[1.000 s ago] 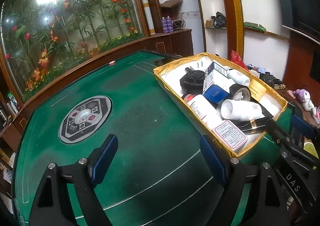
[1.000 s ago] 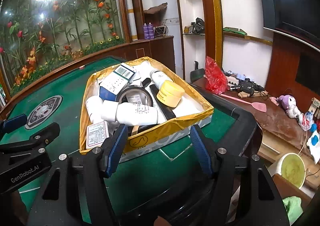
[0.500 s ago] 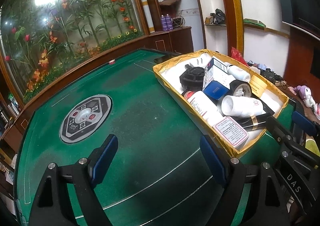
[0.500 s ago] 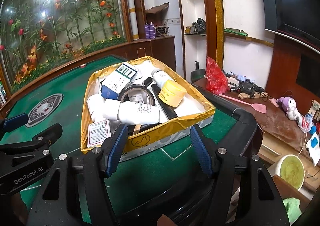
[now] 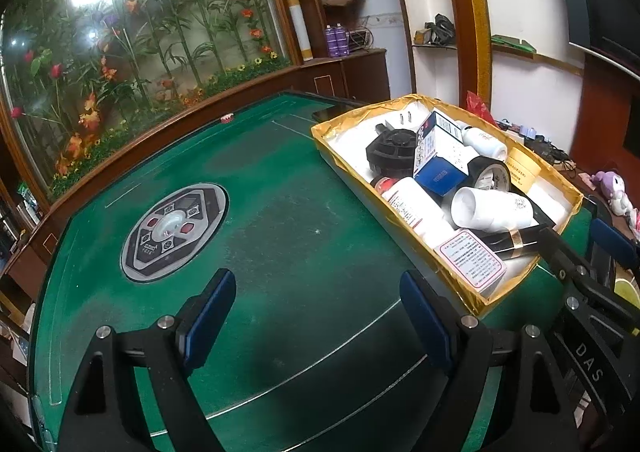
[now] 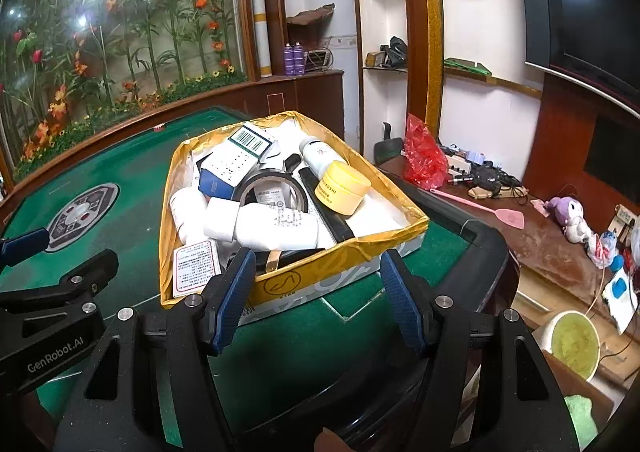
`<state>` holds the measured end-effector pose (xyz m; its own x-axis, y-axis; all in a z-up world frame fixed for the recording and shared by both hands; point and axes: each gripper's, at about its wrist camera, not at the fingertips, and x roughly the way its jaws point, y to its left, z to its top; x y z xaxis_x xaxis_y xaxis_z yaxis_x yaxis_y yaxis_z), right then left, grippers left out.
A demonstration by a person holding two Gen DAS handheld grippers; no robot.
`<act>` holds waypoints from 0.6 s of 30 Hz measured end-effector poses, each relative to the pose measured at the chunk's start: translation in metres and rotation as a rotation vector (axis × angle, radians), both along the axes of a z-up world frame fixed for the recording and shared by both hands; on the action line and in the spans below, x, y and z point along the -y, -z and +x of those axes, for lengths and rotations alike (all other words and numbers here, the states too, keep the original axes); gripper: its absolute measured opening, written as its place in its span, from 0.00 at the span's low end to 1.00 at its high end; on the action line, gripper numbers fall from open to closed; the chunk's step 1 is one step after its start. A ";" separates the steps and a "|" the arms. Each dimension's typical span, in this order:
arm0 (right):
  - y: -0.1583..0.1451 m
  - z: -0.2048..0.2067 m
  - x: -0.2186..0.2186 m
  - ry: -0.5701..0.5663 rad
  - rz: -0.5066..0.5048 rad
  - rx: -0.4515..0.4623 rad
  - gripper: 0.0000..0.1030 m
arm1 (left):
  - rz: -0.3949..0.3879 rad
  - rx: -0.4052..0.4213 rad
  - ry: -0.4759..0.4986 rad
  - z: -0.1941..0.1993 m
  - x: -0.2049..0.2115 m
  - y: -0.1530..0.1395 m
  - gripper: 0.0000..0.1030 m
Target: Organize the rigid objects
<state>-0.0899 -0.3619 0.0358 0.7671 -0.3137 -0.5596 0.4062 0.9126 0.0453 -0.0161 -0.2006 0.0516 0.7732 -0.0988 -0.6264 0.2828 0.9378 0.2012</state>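
Right gripper (image 6: 316, 292): blue-padded jaws wide apart, nothing between them; it hangs just short of the near wall of the gold-lined cardboard box (image 6: 340, 256), which sits on the green felt table (image 5: 280, 220). Left gripper (image 5: 316, 320): jaws equally spread and empty, over bare felt; the box lies ahead and to its right.

Box contents, nearest the right gripper outward: a small white carton with red-bordered print (image 6: 196, 266) stands against the near left corner; a white cylindrical bottle lying on its side (image 6: 276, 228) lies across the middle, just ahead of the jaws; a black roll of tape (image 6: 274, 190) rests behind it; a yellow round jar (image 6: 340, 188) lies ahead and to the right; a blue-and-white carton with a barcode (image 6: 236, 160) leans at the far left; a black ribbed round part (image 5: 390, 152) lies at the far end.

Judgement: the step in hand appears to be selecting a first item; nothing is yet taken out. The white bottle is the closest and least buried; a grip across its barrel, square to its axis, should prevent rolling; the tape roll touching it may shift.

Against the view one second earlier: both grippers have eased slightly away from the box, which appears a little farther ahead; jaw spread and contents unchanged.
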 end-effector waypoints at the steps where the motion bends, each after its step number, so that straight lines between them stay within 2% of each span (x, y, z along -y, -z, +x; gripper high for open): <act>1: -0.001 0.001 0.001 0.004 -0.004 -0.005 0.64 | 0.001 -0.001 0.000 0.000 0.000 0.000 0.82; 18: -0.008 0.006 -0.001 0.020 -0.031 -0.024 0.64 | 0.024 0.004 -0.007 0.001 -0.002 0.000 0.82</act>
<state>-0.0839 -0.3611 0.0437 0.7473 -0.3463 -0.5671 0.4247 0.9053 0.0069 -0.0153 -0.1989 0.0513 0.7766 -0.0781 -0.6251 0.2754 0.9346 0.2253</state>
